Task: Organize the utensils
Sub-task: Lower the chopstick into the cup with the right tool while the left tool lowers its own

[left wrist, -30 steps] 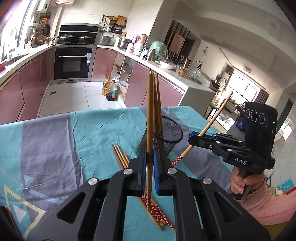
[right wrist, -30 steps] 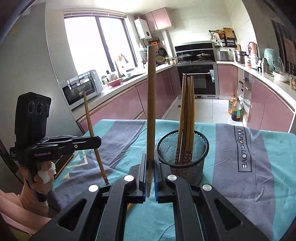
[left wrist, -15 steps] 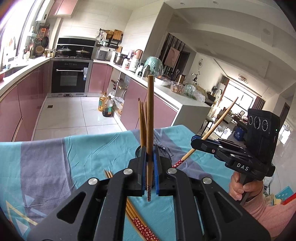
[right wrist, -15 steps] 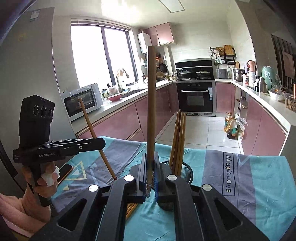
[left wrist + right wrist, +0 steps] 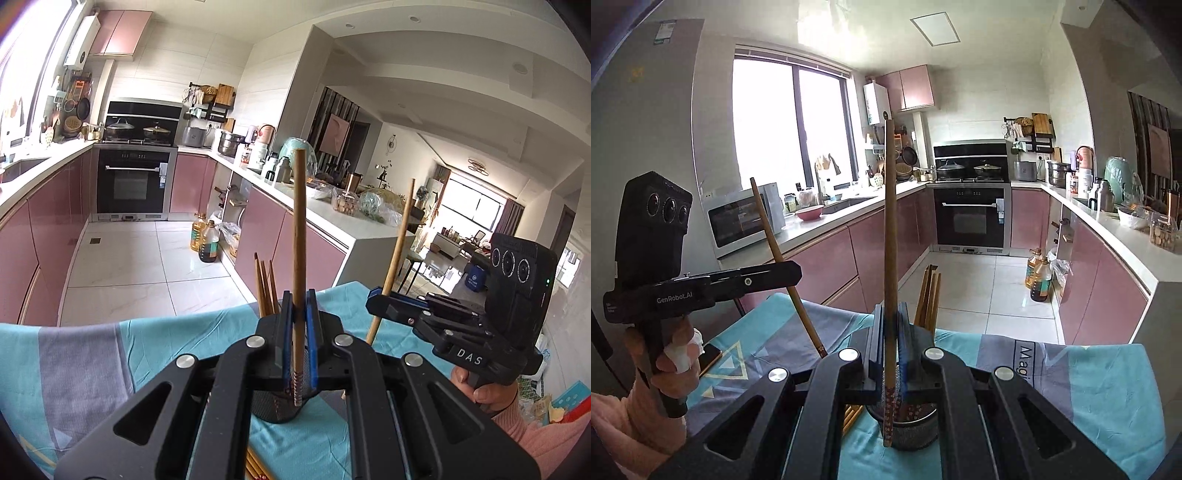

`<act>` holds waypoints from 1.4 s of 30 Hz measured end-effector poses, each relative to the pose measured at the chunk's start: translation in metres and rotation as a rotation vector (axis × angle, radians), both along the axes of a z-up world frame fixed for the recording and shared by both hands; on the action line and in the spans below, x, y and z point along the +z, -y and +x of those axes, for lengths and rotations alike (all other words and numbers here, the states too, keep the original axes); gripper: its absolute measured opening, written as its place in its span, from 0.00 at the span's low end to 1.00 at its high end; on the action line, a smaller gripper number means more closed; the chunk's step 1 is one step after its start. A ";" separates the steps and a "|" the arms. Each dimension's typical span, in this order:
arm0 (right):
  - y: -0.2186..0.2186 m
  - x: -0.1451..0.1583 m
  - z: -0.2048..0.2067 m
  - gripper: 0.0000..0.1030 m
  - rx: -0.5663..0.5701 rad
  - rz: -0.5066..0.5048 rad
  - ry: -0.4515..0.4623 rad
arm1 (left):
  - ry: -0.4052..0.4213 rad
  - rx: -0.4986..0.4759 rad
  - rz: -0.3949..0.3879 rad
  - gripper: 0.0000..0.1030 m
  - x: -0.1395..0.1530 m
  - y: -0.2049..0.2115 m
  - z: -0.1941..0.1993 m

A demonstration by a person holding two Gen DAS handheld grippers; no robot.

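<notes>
Both pairs of fingers are clamped on a single wooden chopstick each, held nearly upright above the table. Seen from the right wrist camera, the left gripper [image 5: 792, 273] sits at the left of the scene, held in the person's left hand [image 5: 670, 363], its black fingers pinched on a chopstick [image 5: 775, 251] that tilts with its red-patterned end down toward the teal and grey tablecloth [image 5: 1100, 391]. A phone [image 5: 709, 356] lies on the cloth just beside that hand. Nearer the middle, the left wrist camera shows this gripper's blue pads [image 5: 313, 332] pressed against its chopstick, whose patterned tip hangs just over the black mesh holder [image 5: 277, 406].

The mesh holder stands on the cloth near the centre, with several chopsticks [image 5: 931, 295] already upright inside it. A few loose chopsticks [image 5: 851, 415] lie flat on the cloth to its left, touching or just beside its base.

Further right, the right gripper [image 5: 373, 301] closes on its own chopstick [image 5: 889, 240], which stands straight with its patterned lower end dipping inside the holder's rim. The right hand [image 5: 487, 387] grips the handle at the far right of the left wrist view.
</notes>
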State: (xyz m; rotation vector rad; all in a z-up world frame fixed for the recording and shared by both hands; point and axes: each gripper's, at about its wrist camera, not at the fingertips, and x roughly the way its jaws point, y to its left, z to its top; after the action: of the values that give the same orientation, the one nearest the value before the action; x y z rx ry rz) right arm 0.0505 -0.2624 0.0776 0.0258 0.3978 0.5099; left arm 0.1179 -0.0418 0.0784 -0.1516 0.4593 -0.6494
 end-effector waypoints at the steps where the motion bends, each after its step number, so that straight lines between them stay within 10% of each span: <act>1: 0.000 0.000 0.001 0.06 -0.002 0.000 0.003 | 0.001 0.000 0.000 0.07 0.001 0.002 0.001; 42: -0.013 -0.073 0.069 0.06 -0.029 -0.093 -0.308 | -0.214 -0.034 0.285 0.08 -0.066 0.057 0.079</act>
State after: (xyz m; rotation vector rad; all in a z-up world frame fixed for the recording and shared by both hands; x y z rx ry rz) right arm 0.1200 -0.2492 0.0042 0.0208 0.7210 0.4587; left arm 0.1965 -0.0988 0.0127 0.0584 0.7565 -0.5968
